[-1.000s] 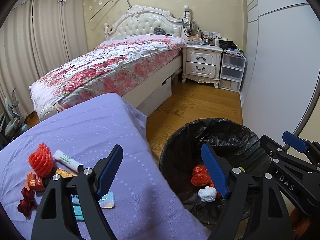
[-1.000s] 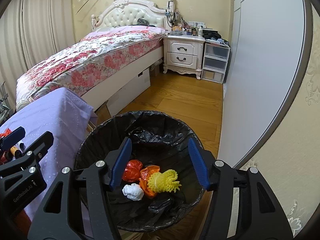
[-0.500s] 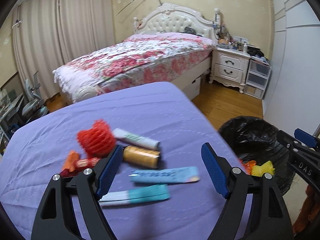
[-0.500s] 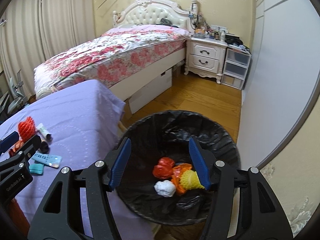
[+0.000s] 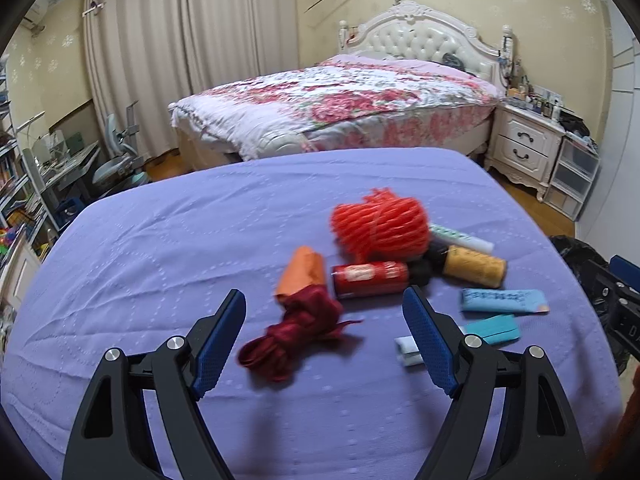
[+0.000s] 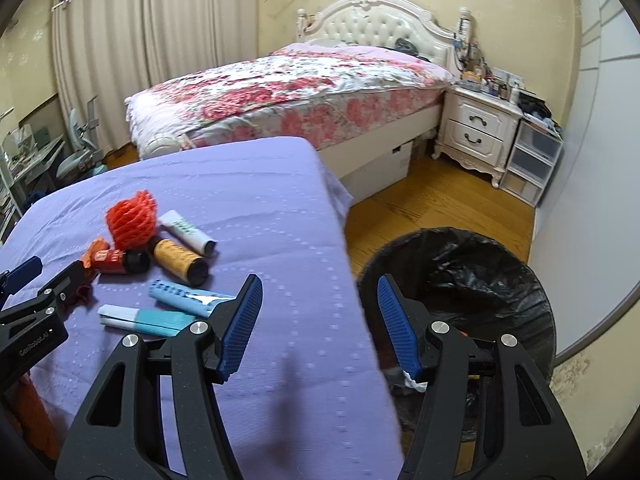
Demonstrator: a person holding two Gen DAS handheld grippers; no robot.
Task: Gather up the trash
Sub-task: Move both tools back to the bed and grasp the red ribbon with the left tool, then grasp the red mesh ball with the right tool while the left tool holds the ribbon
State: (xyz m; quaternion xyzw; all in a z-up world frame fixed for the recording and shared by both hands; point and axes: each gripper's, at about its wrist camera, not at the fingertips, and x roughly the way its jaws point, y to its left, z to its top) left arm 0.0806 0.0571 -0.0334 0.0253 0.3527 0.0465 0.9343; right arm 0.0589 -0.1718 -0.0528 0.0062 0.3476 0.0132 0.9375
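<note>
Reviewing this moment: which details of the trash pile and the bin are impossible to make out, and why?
- Bin contents: right wrist view, mostly hidden by the right gripper and the purple table edge; left wrist view shows only a sliver at the frame edge.
- Labels on the red can and blue packet: left wrist view, motion-blurred.
- Dark red bundle: blurred; material unclear.

Trash pile (image 6: 152,264) lies on the table (image 6: 280,216), bin (image 6: 480,280) right of it.
</note>
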